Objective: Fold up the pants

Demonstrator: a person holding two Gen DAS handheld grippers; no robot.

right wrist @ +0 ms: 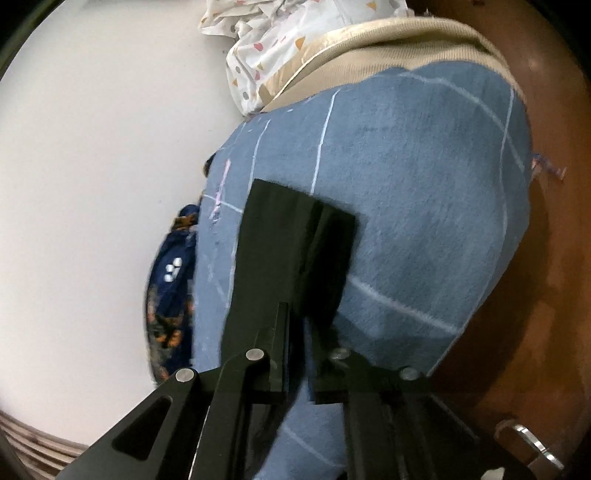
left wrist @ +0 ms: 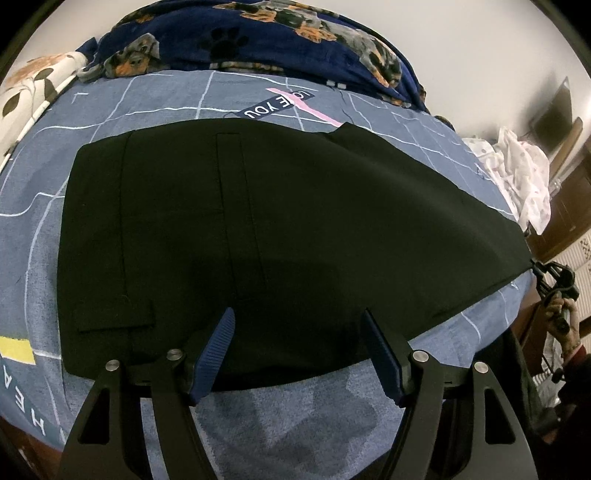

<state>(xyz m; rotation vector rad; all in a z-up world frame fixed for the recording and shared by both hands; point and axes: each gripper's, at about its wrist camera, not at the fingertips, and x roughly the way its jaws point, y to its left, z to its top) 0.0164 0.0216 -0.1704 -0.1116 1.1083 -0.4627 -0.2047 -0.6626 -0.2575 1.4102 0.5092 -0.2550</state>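
Note:
Black pants (left wrist: 258, 221) lie flat on the blue checked bedsheet (left wrist: 155, 96), waistband at the left, legs running to the right. My left gripper (left wrist: 299, 321) is open, its blue-padded fingers (left wrist: 218, 350) hovering over the near edge of the pants, holding nothing. My right gripper (right wrist: 297, 314) is shut on the leg end of the pants (right wrist: 291, 236), which hangs forward from the jaws over the sheet (right wrist: 424, 184). The right gripper also shows in the left wrist view (left wrist: 554, 280) at the far right end of the pants.
A dark blue dog-print blanket (left wrist: 258, 33) is heaped along the far side of the bed. A white patterned cloth (left wrist: 517, 173) lies at the right end, also in the right wrist view (right wrist: 277, 40). A spotted pillow (left wrist: 33, 85) sits far left. Brown wooden bed frame (right wrist: 546, 258).

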